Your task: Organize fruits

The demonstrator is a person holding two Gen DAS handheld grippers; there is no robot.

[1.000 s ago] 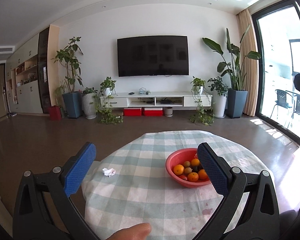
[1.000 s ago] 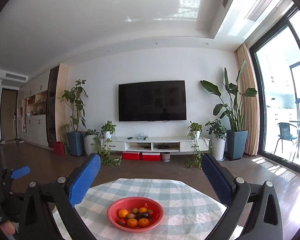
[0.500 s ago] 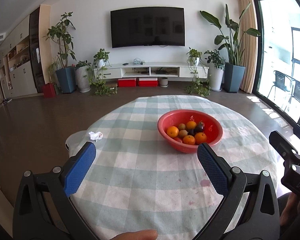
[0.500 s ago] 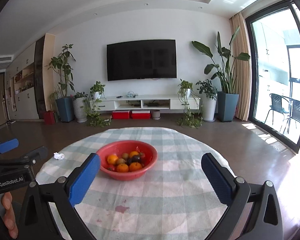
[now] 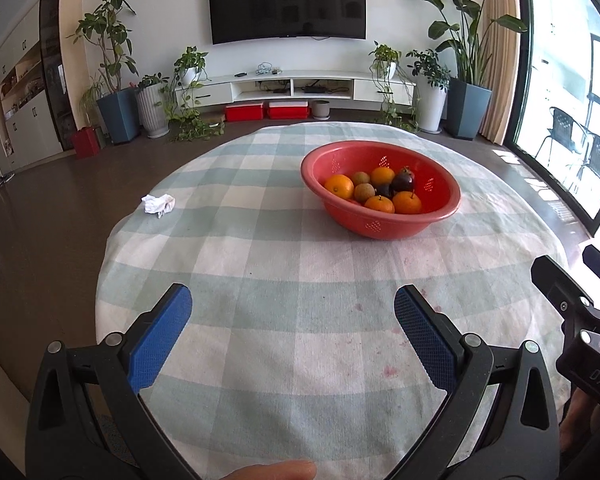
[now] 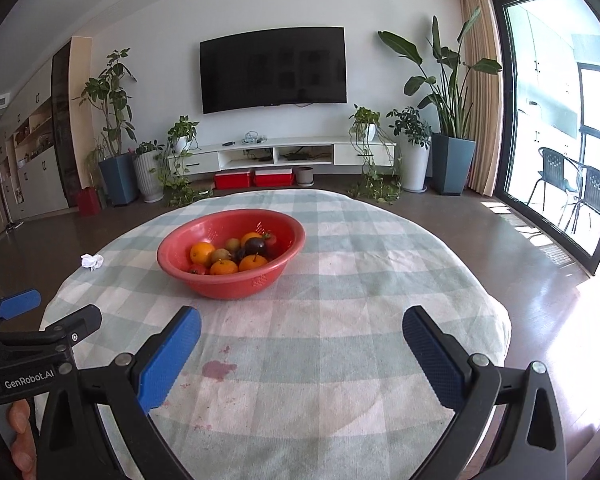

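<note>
- Over the near edge of the desk (image 5: 260, 264), both tools have dipped within the last second, from facing the far wall to looking down at the cloth.
- Left gripper (image 5: 292, 312) and right gripper (image 6: 300, 332): jaws spread wide, holding nothing.
- Fruits (image 6: 230, 254) sit heaped in the red bowl (image 6: 204, 280), ahead of both tools and now much nearer; I'd guess a reach follows.

**A living room in a home**

A living room of a home is shown. A large television (image 6: 273, 69) is mounted on the white wall, and a low white media cabinet (image 6: 284, 156) is placed under it. Potted plants (image 6: 444, 92) are arranged on both sides. A round table covered with a checked tablecloth (image 6: 380, 280) is seen in front. Built-in cupboards (image 5: 24, 120) are found on the left, and a glass balcony door (image 6: 560, 152) with chairs (image 6: 556, 176) behind it on the right.
</note>
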